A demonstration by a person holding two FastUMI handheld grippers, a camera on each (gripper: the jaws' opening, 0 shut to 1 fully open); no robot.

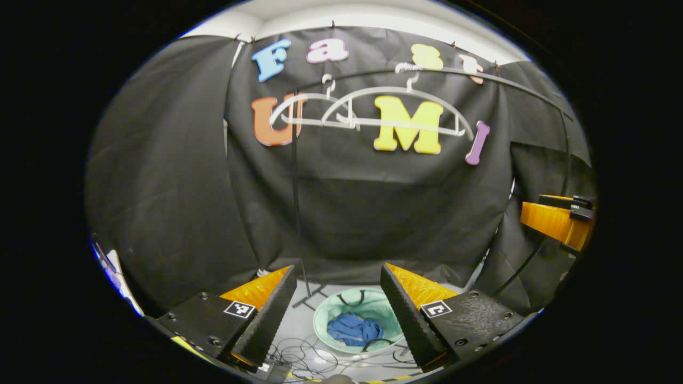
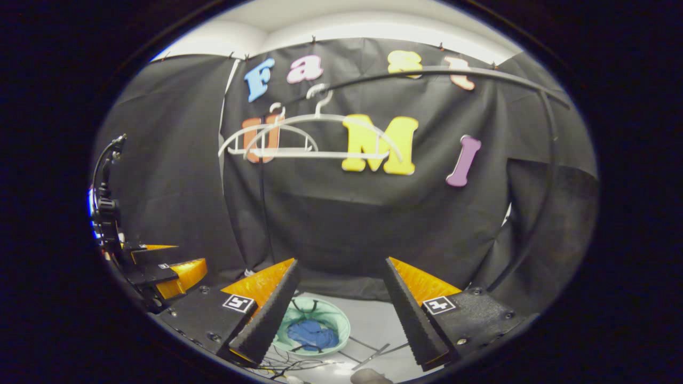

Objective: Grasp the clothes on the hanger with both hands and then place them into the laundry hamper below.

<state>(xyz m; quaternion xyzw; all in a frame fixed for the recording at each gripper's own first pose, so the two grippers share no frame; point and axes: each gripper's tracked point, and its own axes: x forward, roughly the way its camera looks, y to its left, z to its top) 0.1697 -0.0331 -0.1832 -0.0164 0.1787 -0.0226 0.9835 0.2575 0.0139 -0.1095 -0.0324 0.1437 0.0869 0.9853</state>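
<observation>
With both hangers (image 1: 368, 114) bare on the rail (image 1: 453, 72), my two grippers hang released above the hamper (image 1: 357, 320).

Blue clothes (image 1: 355, 328) lie crumpled inside the hamper, straight below the hangers; I judge the drop done. My left gripper (image 1: 339, 309) and right gripper (image 2: 341, 306) both stand spread with nothing between the fingers. Such cloth looks light, soft and limp: it would sag and bunch, so I would pinch a raised fold near each side of the heap. Folds hide what kind of garment it is or how many pieces lie there. My fingers cut off the hamper's rim on either side, and loose cables (image 1: 299, 357) tangle just beside it.
</observation>
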